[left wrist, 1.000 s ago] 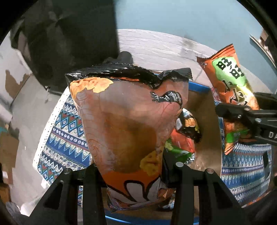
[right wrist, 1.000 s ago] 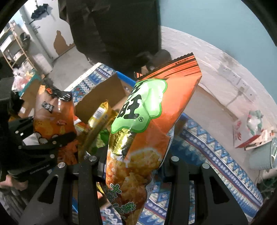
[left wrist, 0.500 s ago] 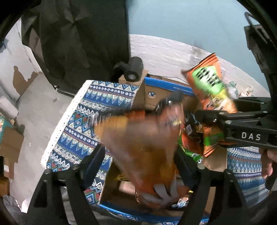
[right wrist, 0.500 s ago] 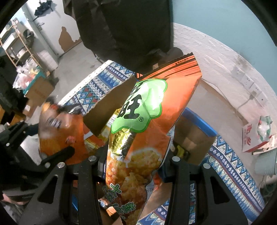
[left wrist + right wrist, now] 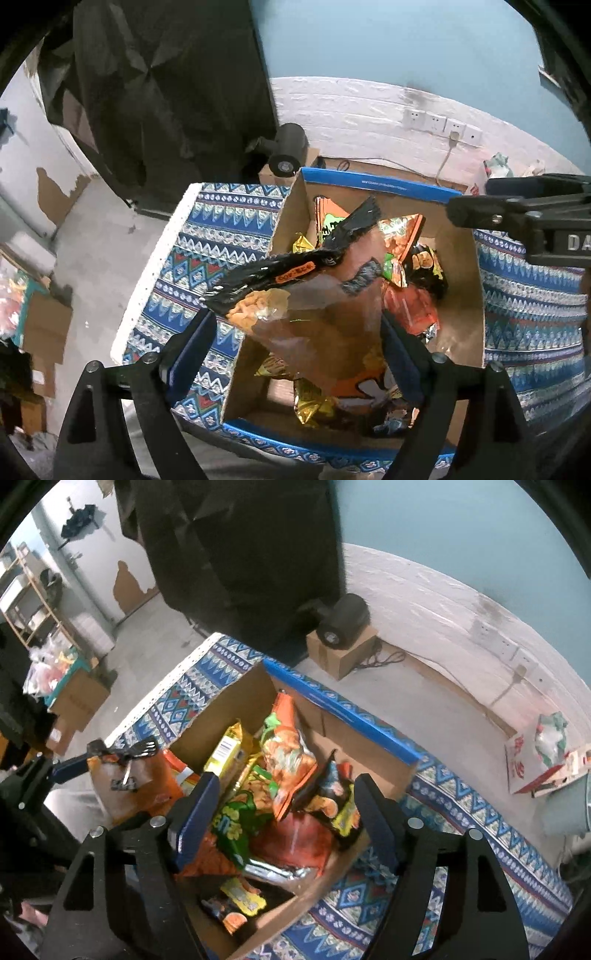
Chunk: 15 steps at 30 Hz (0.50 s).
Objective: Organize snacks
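**Snack bags over and in the cardboard box**

The orange chip bag [image 5: 317,325] with the black top seam lies tilted between the spread fingers of the left claw [image 5: 295,354], over the near left part of the cardboard box [image 5: 458,236]. The fingers stand wide on both sides of it, and whether either one touches the bag cannot be told. From the right wrist view the same bag [image 5: 129,782] shows at the left edge of the box [image 5: 236,701], beside the left claw's blue pad.

The orange bag with the green label [image 5: 288,753] rests inside the box, leaning among the other packets: a yellow packet [image 5: 225,749] to its left, a green bag [image 5: 236,819] nearer, a black and orange bag [image 5: 332,794] to its right and a red foil bag [image 5: 291,845] below. In the left wrist view this green-labelled bag [image 5: 328,225] lies at the far side of the box.

The right claw [image 5: 284,812] hangs above the box with its fingers spread apart and nothing between them.

The box stands on a tabletop covered with a blue patterned cloth [image 5: 184,690]. Beyond it a black fan [image 5: 343,622] sits on a small carton [image 5: 343,653] on the floor, near a white wall with sockets [image 5: 439,123].
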Tool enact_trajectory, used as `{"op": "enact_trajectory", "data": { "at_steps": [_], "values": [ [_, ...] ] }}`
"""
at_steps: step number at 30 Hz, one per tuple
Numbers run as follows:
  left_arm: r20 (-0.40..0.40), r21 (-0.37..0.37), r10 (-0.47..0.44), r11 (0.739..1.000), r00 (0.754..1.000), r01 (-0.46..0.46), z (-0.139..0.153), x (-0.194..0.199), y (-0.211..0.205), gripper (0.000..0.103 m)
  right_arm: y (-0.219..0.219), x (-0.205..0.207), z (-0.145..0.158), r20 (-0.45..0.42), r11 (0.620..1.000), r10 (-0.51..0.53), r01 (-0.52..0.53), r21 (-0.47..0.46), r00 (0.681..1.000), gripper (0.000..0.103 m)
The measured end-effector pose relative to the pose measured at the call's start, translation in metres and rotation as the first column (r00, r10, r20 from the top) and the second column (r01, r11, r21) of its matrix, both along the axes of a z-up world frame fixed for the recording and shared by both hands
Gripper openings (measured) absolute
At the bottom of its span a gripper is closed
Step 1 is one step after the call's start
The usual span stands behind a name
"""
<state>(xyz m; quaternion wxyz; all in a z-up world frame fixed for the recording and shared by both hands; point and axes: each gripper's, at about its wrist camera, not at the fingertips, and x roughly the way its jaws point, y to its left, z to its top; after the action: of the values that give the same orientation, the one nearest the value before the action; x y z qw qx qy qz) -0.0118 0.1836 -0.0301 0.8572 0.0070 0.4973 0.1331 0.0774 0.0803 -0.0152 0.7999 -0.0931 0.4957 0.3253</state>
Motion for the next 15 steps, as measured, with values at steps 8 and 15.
{"op": "enact_trajectory", "data": {
  "at_steps": [8, 15],
  "values": [
    [0.016, 0.003, -0.002, 1.000, 1.000, 0.002, 0.008, 0.003, -0.009, 0.089, -0.021, -0.013, 0.011, 0.025, 1.000, -0.006, 0.006, -0.001, 1.000, 0.076],
    [0.037, 0.015, -0.011, 1.000, 0.999, 0.011, 0.020, -0.004, -0.018, 0.089, -0.039, -0.027, 0.022, 0.078, 1.000, -0.024, 0.024, 0.003, 0.997, 0.077]
  ]
}}
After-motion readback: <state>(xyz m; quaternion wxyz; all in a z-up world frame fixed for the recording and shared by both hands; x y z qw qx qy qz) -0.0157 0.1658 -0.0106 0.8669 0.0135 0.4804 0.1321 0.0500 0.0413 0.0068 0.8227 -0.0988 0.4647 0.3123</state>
